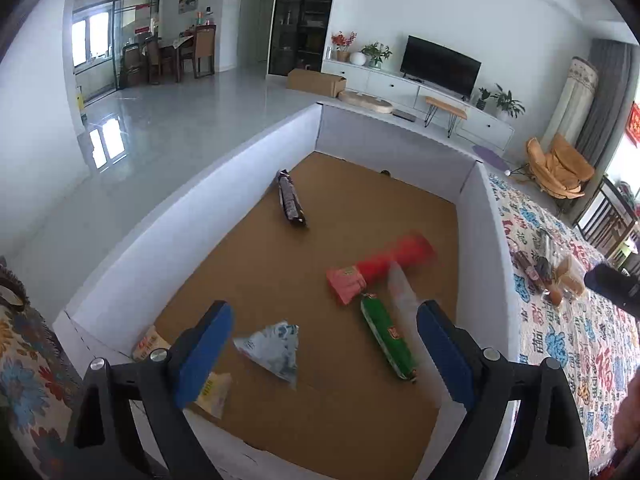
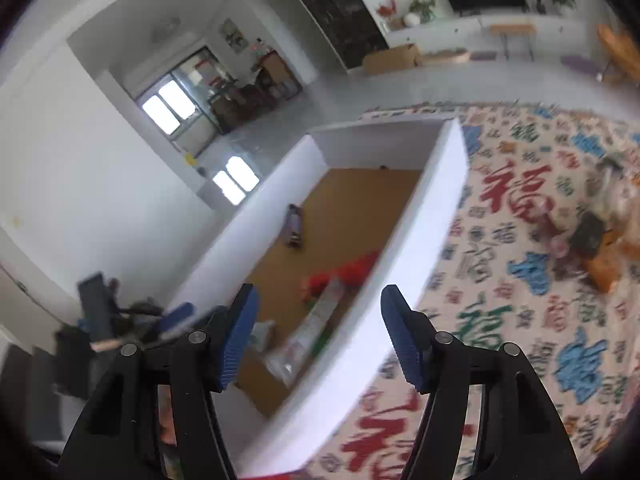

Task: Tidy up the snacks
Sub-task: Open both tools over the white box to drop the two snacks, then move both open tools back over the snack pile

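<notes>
Both the left gripper point(image 1: 324, 344) and right gripper point(image 2: 316, 336) gape empty; steer toward the loose wrapped snacks point(image 1: 560, 276) outside the white-walled cardboard box point(image 1: 192, 216).

The box point(image 1: 192, 216) has smooth, matt white walls, and its floor is brown cardboard, flat and dull. In the box, the red pack point(image 1: 384, 268) looks like shiny plastic wrap, and the green stick point(image 1: 386, 338) beside it is glossy plastic too. The dark pack point(image 1: 291, 200) near the box's far wall shines a little. The pale bag point(image 1: 272, 350) looks like crinkly plastic film. The cloth point(image 1: 568, 344) next to the box is soft printed fabric, matt. Each gripper has black hard plastic arms, blue ribbed pads point(image 2: 238, 336) that look rubbery, and small shiny metal bolts point(image 1: 159, 356). The floor point(image 1: 168, 120) past the box is glossy tile.
</notes>
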